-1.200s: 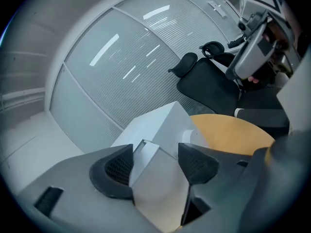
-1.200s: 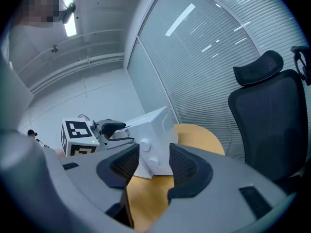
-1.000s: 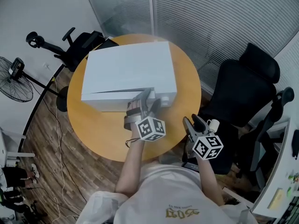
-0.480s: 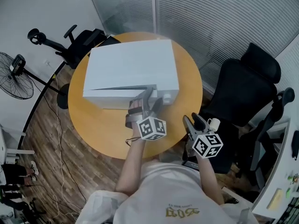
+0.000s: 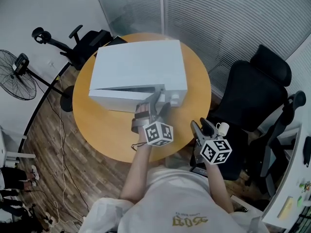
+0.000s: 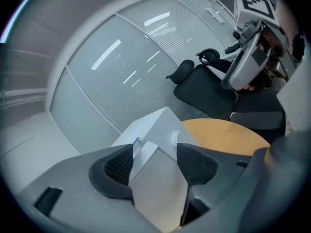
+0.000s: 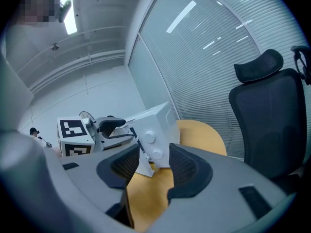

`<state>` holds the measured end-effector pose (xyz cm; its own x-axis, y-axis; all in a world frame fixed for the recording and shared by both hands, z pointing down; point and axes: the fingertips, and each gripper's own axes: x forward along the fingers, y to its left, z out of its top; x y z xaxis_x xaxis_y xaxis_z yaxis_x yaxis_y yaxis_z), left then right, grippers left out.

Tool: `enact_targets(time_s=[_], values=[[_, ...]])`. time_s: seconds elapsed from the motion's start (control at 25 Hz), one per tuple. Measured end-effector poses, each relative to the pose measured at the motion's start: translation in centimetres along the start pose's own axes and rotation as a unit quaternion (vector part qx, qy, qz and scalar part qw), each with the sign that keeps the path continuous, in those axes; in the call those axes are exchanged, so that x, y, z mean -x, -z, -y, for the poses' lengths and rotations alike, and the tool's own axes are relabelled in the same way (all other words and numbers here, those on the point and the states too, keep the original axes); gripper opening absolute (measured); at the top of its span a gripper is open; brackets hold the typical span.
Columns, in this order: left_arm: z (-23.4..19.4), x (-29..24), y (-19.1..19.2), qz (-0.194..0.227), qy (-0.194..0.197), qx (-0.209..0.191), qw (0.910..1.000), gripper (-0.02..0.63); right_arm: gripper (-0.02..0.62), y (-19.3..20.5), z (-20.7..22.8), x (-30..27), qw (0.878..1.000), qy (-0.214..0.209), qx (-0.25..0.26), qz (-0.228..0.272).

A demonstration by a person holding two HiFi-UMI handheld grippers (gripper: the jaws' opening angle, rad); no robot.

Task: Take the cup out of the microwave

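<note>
The round wooden bench [image 5: 107,135] is filling the middle of the head view. The white microwave [image 5: 141,67] is sitting on its far half with its front facing you. A black office chair [image 5: 248,91] is standing just right of the bench, and a floor fan [image 5: 17,81] is standing well off to the far left.

The microwave's door [image 5: 121,100] is standing slightly ajar, with a thin dark wedge showing along its top that widens toward the right. The cup is not showing in any view, as the door is covering the inside of the microwave.

You are holding the left gripper [image 5: 159,102] at the door's right, free edge. Its fingers [image 6: 116,166] have just been closing a little, and they are clamping that edge, which is filling the gap between the pads.

You are holding the right gripper [image 5: 199,125] near the bench's near right rim, apart from the microwave. Its fingers [image 7: 187,166] are standing apart with nothing between them. Beyond them, two round knobs [image 7: 148,144] are showing on the right end of the microwave's front.
</note>
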<state>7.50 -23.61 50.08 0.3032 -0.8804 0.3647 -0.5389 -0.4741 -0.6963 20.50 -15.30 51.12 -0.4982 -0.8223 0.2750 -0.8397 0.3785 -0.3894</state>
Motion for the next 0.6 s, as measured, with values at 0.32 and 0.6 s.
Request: enact_targets(time_s=[0.32, 0.6], values=[[1.0, 1.9, 0.0, 0.008, 0.005, -0.006, 0.9999, 0.282, 0.196, 1.0, -2.2, 0.6, 1.000, -0.021, 0.014, -0.008], [1.9, 3.8, 0.1, 0.011, 0.001, -0.009, 0.9999, 0.287, 0.196, 1.9, -3.9, 1.2, 0.999, -0.038, 0.017, -0.014]])
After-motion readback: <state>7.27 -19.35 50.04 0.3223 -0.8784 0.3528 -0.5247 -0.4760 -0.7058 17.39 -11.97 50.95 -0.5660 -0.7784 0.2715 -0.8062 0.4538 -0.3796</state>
